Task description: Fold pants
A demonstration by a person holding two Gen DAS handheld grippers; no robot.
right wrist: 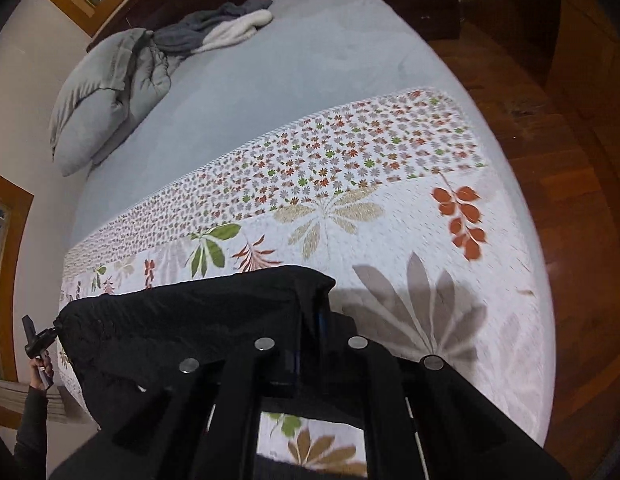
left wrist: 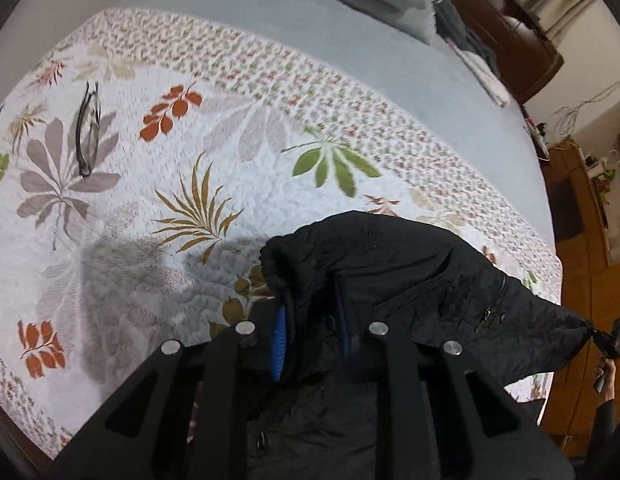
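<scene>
You work over a bed (right wrist: pixel 293 80) with a pale blue sheet, and a white quilt with printed leaves (left wrist: pixel 229 152) covers its near part across the middle of both views. A wooden floor (right wrist: pixel 570 208) runs down the right side of the right wrist view, with a dark nightstand (right wrist: pixel 414 4) at the top and two wood-framed windows at the left edge. In the left wrist view a dark wooden headboard (left wrist: pixel 506 36) sits at the upper right.

There is one pair of black pants (left wrist: pixel 410 272), two grippers and one pillow (right wrist: pixel 101 100). The pants hang stretched between your two grippers at the lower centre of both views, lifted above the quilt.

Your left gripper (left wrist: pixel 310 336) has its jaws nearly together and pinches one end of the pants; the blue pads (left wrist: pixel 278 344) bite the fabric. Your right gripper (right wrist: pixel 310 344) is clamped tight on the other end, cloth covering the fingertips. In each view the opposite gripper shows small at the far end of the garment, in a hand with a dark sleeve.

One pair of glasses (left wrist: pixel 87 132) lies on the quilt at the left of the left wrist view, well apart from the pants. A grey and white blanket (right wrist: pixel 225 24) is bunched beside the pillow at the upper left of the right wrist view. Cables lie on the nightstand.
</scene>
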